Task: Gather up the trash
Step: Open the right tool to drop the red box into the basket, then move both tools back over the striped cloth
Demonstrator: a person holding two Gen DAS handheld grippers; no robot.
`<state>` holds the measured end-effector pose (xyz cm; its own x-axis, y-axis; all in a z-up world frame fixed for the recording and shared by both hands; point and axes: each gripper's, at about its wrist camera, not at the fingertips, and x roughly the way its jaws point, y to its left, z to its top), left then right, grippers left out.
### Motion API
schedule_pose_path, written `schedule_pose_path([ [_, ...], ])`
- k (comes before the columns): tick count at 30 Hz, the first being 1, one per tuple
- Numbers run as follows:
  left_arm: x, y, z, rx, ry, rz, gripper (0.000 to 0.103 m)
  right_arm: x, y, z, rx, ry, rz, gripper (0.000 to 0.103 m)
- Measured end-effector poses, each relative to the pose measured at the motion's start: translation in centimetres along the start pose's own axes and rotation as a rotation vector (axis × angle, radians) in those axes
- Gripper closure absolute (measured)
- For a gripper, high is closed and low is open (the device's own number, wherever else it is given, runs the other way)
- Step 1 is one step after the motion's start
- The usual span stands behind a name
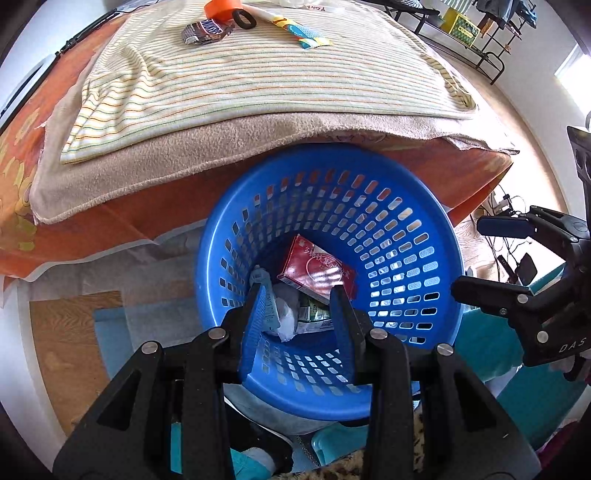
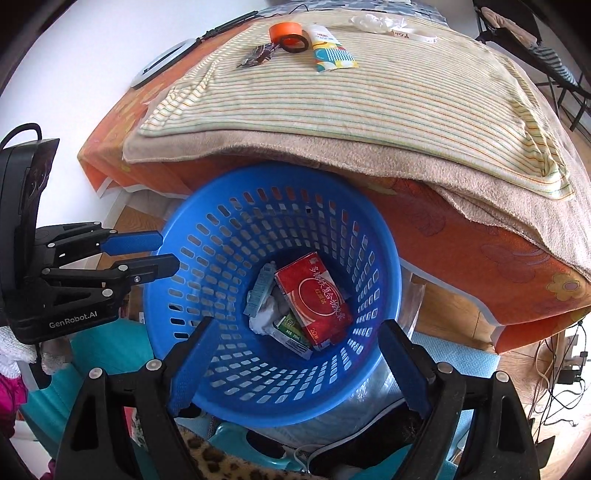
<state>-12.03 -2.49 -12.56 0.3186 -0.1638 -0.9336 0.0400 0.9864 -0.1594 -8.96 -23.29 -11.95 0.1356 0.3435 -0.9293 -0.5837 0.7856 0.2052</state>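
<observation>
A blue slotted basket (image 1: 332, 153) (image 2: 266, 170) stands on the floor against the table's front edge. Inside lie a red carton (image 2: 314, 299) (image 1: 317, 269), a green carton (image 2: 291, 332), crumpled white paper (image 2: 264, 314) and a pale blue wrapper (image 2: 260, 286). My left gripper (image 1: 299, 291) (image 2: 168, 253) hangs over the basket's left side, its jaws partly apart with nothing between them. Over the near rim my right gripper (image 2: 297, 325) (image 1: 469, 256) stands wide open and empty. On the striped cloth (image 2: 369, 99) at the far side lie a candy bar wrapper (image 1: 205, 31) (image 2: 258, 55) and a colourful packet (image 2: 330, 50) (image 1: 304, 33).
An orange tape roll (image 2: 286, 31) and a black ring (image 2: 295, 44) lie beside the wrappers, with clear plastic (image 2: 373, 22) behind. A beige towel (image 2: 332, 151) overhangs the orange-clothed table (image 2: 480, 258). Teal items (image 2: 99, 350) and cables (image 2: 561, 369) crowd the floor.
</observation>
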Motion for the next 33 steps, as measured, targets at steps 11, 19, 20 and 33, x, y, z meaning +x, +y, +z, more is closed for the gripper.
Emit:
schedule_pose_path([
  [11, -1.9, -0.5, 2.1, -0.005, -0.052, -0.014, 0.051, -1.7, -0.3, 1.4, -0.001, -0.049, -0.018, 0.014],
  [19, -4.0, 0.0, 5.6, 0.004, -0.115, 0.000, 0.051, -3.5, -0.6, 4.3, -0.024, -0.106, -0.047, 0.014],
  [20, -4.2, 0.2, 6.2, 0.004, -0.123, 0.003, 0.051, -3.7, -0.7, 4.7, -0.024, -0.110, -0.043, 0.014],
  [33, -5.8, 3.8, 12.9, -0.049, -0.205, 0.026, 0.051, -6.4, -2.3, 12.0, -0.038, -0.266, -0.061, 0.014],
])
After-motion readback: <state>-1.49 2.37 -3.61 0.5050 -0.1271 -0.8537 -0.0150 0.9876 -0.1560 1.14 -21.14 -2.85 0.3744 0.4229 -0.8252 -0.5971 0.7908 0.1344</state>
